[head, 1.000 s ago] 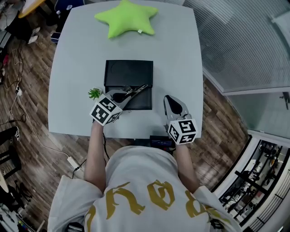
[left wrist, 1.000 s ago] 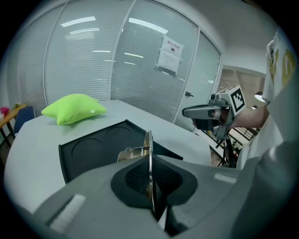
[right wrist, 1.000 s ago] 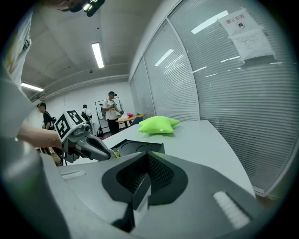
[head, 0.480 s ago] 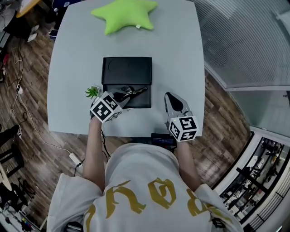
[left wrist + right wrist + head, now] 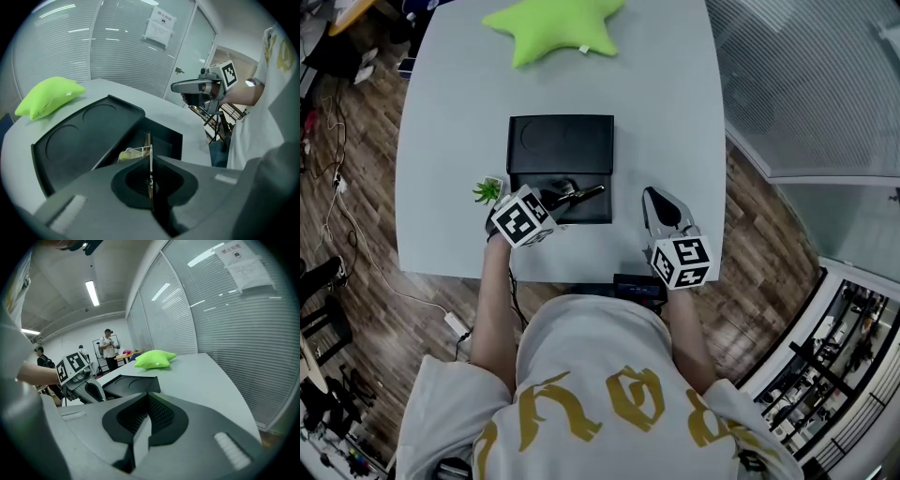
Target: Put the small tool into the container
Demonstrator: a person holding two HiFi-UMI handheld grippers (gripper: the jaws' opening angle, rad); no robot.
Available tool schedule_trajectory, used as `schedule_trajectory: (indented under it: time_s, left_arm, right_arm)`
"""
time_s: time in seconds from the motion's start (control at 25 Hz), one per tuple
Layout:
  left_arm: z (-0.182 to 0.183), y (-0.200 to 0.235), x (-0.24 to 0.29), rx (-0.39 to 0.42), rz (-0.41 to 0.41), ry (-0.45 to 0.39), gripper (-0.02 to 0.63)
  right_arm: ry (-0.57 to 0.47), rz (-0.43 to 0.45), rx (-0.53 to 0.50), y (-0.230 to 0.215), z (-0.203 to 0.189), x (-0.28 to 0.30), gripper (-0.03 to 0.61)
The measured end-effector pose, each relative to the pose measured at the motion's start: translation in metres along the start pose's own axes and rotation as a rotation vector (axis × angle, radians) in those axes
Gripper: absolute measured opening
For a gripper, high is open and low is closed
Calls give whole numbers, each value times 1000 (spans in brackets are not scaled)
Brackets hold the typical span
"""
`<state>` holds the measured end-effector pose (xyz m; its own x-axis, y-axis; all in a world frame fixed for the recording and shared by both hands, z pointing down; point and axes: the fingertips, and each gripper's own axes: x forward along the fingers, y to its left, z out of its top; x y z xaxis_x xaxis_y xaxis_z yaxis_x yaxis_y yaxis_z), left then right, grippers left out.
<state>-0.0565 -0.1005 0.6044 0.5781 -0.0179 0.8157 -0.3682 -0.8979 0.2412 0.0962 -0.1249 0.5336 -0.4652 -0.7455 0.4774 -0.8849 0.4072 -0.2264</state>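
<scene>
A black container (image 5: pixel 561 142) lies mid-table, its flat lid part far from me and its open compartment (image 5: pixel 589 206) nearer. My left gripper (image 5: pixel 548 199) is at the compartment's near-left corner, shut on a small, thin metal tool (image 5: pixel 583 193) that reaches right over the compartment. In the left gripper view the tool (image 5: pixel 149 157) shows edge-on between the closed jaws, above the compartment (image 5: pixel 164 140). My right gripper (image 5: pixel 660 208) rests right of the container, shut and holding nothing; its jaws (image 5: pixel 149 395) meet with no gap.
A green star cushion (image 5: pixel 551 28) lies at the table's far edge. A small green plant (image 5: pixel 490 191) stands just left of the container. A dark device (image 5: pixel 637 285) sits at the near table edge. People stand far off in the right gripper view.
The tool's free end has dropped lower over the open compartment as my left gripper shifted a little. The right gripper has stayed put.
</scene>
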Motion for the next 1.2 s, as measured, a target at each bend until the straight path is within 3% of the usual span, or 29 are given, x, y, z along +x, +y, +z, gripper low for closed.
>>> schedule_trajectory:
  time_s: [0.8,1.0,1.2]
  left_arm:
    - [-7,-1,20,10,-157,84,3]
    - [-8,-8,26,26,-229,124,5]
    - [-11,-3,31,16,-248,170,12]
  right_arm:
    - [22,-22,28,-19,-3,10,23]
    - [30,-16,25,-19,-4,14,23]
    - [39,-15,29,-21,-9,15,23]
